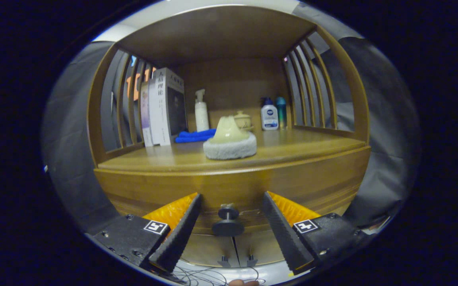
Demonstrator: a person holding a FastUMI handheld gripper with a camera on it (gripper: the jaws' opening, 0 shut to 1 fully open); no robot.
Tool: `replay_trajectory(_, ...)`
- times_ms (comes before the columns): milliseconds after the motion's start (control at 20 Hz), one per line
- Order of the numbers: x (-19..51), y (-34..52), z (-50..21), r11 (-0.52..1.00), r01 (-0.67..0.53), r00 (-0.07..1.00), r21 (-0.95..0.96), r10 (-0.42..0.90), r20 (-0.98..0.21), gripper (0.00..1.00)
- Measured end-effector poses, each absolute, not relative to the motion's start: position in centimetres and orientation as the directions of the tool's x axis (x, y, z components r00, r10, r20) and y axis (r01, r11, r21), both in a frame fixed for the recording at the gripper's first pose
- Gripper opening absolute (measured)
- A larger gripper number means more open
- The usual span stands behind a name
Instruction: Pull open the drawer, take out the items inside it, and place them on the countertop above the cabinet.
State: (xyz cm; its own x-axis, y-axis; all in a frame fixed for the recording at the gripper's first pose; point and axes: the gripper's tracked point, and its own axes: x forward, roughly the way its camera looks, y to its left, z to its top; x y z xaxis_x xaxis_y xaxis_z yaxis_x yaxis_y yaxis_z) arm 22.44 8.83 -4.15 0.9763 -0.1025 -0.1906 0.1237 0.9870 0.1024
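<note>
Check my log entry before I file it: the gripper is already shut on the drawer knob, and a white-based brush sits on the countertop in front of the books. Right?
Not quite. The gripper view shows the gripper open: its fingers stand on either side of the drawer knob with gaps, not pressing it. The rest holds: the white-based brush sits on the countertop, in front of the books.

Upright books (pixel 161 107), a blue cloth (pixel 195 136), a white pump bottle (pixel 201 111), a lidded jar (pixel 243 119) and two bottles (pixel 273 114) are seen at the shelf's back.

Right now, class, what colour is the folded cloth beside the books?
Blue; the cloth shows best in the gripper view.
</note>
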Motion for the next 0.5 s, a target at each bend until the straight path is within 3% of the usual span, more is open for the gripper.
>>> replay_trajectory(500, 8.9, 7.9, 6.2, 0.998, 0.007, 1.0, -0.058, -0.007, 0.004, 1.0)
